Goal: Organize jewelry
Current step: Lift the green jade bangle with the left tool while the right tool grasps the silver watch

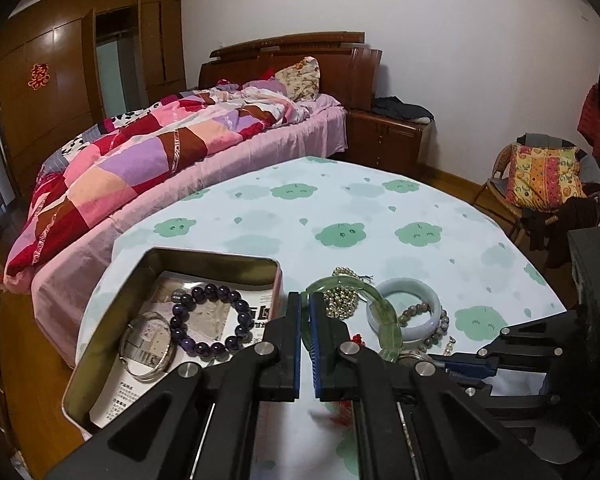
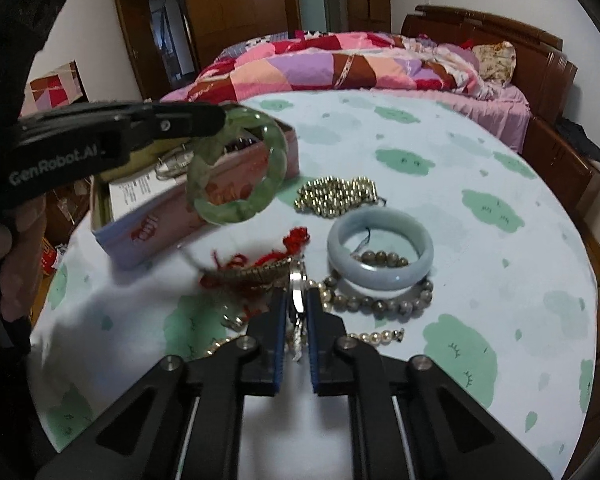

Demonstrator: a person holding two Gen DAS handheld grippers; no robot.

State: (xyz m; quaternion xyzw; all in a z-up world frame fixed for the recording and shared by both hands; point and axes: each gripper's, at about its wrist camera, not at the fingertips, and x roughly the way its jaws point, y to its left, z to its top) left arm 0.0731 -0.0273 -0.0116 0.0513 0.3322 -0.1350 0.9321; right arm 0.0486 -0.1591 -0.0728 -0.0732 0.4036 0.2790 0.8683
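My left gripper (image 1: 305, 300) is shut on a translucent green bangle (image 1: 380, 312), held in the air just right of the open tin (image 1: 216, 258). The right wrist view shows that gripper (image 2: 216, 120) with the green bangle (image 2: 240, 168) hanging above the tin's pink wall (image 2: 160, 220). Inside the tin lie a purple bead bracelet (image 1: 210, 318) and a silver bangle (image 1: 148, 346) on printed paper. My right gripper (image 2: 298, 300) is shut on a silver metal ring (image 2: 297, 280), seen edge-on in the jewelry pile, beside a red cord piece (image 2: 260, 260).
On the cloud-print tablecloth (image 2: 500, 160) lie a gold bead chain (image 2: 336, 194), a pale jade bangle (image 2: 380, 256), a grey bead bracelet (image 2: 380, 302) and a pearl strand (image 2: 376, 338). A bed (image 1: 160, 160) stands behind the table. A person's hand (image 2: 4, 240) shows at left.
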